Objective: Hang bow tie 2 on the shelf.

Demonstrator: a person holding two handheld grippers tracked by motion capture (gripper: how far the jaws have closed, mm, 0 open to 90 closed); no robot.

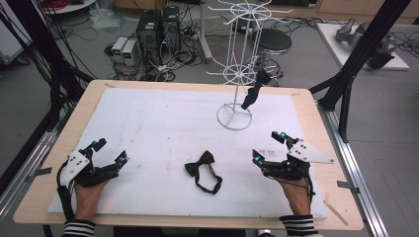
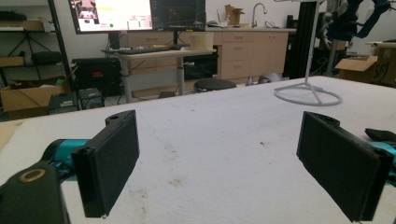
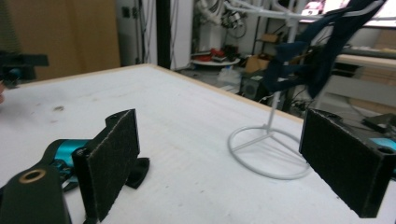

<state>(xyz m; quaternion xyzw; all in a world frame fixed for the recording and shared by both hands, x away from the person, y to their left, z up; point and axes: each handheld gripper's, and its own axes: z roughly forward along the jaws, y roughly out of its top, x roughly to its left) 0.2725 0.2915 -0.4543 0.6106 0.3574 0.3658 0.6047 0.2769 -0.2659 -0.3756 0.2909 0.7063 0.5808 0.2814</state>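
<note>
Both sets of jaws spread wide, nothing held: left gripper point(image 1: 105, 152) near left, right gripper point(image 1: 268, 146) near right, both low over the white mat point(image 1: 158, 123). Black bow tie point(image 1: 200, 164) flat at near centre, between grippers, strap looped toward the near edge. Second dark bow tie point(image 1: 252, 94) hanging on white wire stand point(image 1: 234, 116), far right of centre. Likely step: pick up and hang. Best pinched at the knot, strap kept free. Surface wooden-edged; cables, computers, stool beyond.
</note>
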